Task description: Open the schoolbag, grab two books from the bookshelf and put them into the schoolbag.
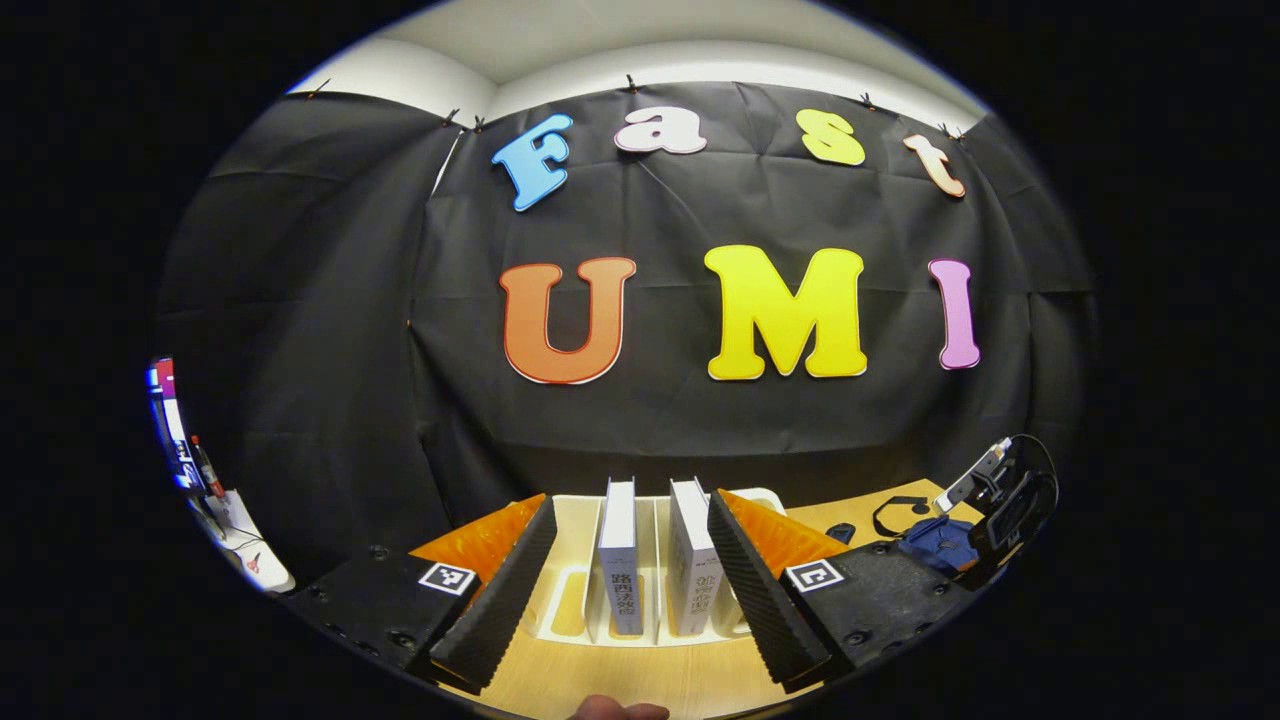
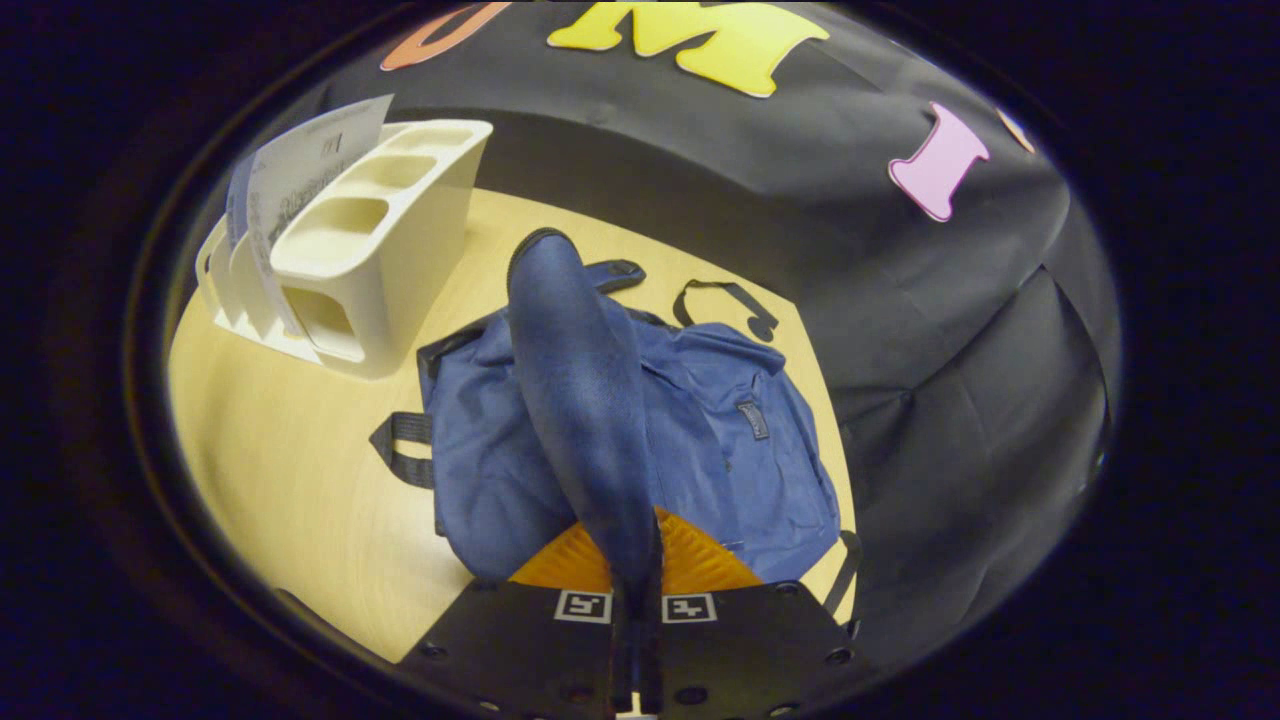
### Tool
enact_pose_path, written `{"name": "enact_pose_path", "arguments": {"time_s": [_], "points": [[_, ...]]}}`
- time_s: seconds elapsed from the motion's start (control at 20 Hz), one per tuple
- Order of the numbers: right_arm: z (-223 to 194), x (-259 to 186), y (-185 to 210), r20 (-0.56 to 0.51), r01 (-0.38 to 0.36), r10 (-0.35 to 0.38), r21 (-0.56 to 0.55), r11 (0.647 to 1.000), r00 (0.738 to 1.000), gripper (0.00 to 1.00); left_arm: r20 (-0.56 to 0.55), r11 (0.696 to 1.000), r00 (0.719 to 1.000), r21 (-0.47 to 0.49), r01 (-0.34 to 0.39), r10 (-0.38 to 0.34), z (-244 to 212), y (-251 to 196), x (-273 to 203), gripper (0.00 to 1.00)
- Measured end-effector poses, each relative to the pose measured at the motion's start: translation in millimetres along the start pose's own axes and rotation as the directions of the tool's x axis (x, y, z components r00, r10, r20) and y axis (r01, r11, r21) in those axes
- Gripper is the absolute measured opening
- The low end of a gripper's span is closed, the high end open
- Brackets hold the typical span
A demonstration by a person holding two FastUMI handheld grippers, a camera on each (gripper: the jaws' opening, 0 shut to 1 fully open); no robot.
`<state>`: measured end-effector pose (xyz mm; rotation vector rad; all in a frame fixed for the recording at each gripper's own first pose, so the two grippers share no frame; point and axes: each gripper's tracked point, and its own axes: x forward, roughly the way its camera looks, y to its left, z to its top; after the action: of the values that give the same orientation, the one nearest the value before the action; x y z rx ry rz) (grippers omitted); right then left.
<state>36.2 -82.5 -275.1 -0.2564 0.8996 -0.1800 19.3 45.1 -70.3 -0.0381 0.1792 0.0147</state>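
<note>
Left tongs (image 1: pixel 628 610) gape around two books (image 1: pixel 620 570); right tongs (image 2: pixel 636 640) clamp — seemingly — the schoolbag (image 2: pixel 700 440) flap.

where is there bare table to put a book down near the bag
Bare table lies left of the blue schoolbag, below the white bookshelf. The gap between shelf and bag is tight, with straps spilling out. The right tool pinches a flap of the bag.

Pale wood worktop (image 2: pixel 290 470) carries a cream bookshelf (image 2: pixel 400 220) at far left and a blue schoolbag (image 2: pixel 720 440) lying flat to its right, near it. Two white books (image 1: pixel 620 560) stand upright in the bookshelf slots.
</note>
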Motion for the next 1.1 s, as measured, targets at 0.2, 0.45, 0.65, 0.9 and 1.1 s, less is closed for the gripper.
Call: {"name": "enact_pose_path", "arguments": {"time_s": [0.2, 0.45, 0.65, 0.9, 1.1], "points": [[10.3, -18.1, -38.9, 0.02, -0.05, 0.05, 0.004, 0.999, 0.999, 0.04, -0.023, 0.999, 0.999, -0.015, 0.03, -0.031, 10.5, -10.9, 17.1, 0.96], [27.6, -28.5, -98.2, 0.039, -0.086, 0.084, 0.034, 0.996, 0.996, 0.04, -0.057, 0.997, 0.995, 0.024, 0.08, -0.078, 25.7, -24.0, 43.5, 0.97], [34.9, -18.8, -138.4, 0.023, -0.142, 0.141, 0.078, 0.987, 0.99, 0.04, -0.15, 0.992, 0.981, 0.012, 0.123, -0.12, 23.7, -35.7, 69.4, 0.97], [43.3, -3.7, -164.1, -0.002, -0.244, 0.247, 0.142, 0.959, 0.969, 0.03, -0.351, 0.987, 0.922, -0.076, 0.142, -0.16, -3.1, -47.1, 103.3, 0.96], [42.0, 7.5, -172.3, -0.033, -0.293, 0.3, 0.134, 0.947, 0.953, 0.03, -0.571, 0.981, 0.798, -0.107, 0.162, -0.194, -41.0, -55.7, 116.2, 0.96]]}}
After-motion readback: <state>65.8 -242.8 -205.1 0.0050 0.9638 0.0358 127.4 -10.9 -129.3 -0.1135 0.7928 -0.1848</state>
